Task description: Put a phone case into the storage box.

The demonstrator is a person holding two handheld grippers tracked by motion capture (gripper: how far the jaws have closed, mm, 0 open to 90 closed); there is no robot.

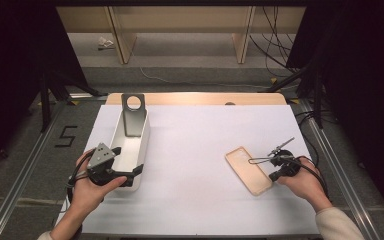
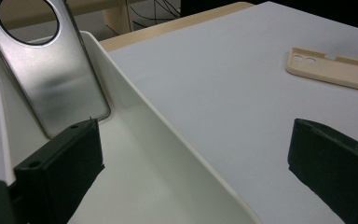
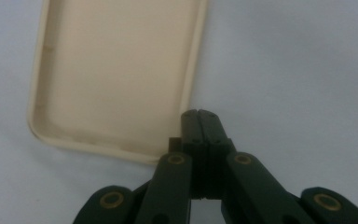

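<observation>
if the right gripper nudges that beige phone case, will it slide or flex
The phone case lies flat, hollow side up, on the smooth white sheet, so it would probably slide or spin rather than tip. Its thin walls suggest it is light and may flex. The shut right gripper sits at its corner.

Wide bare stretch of white table cover (image 1: 190, 150) open between white bin (image 1: 141, 145) at left and beige phone case (image 1: 248, 170) at right. Inside the bin, metal stand (image 1: 132, 117) blocking the far end; near end open. Open along the near edge, too.
</observation>
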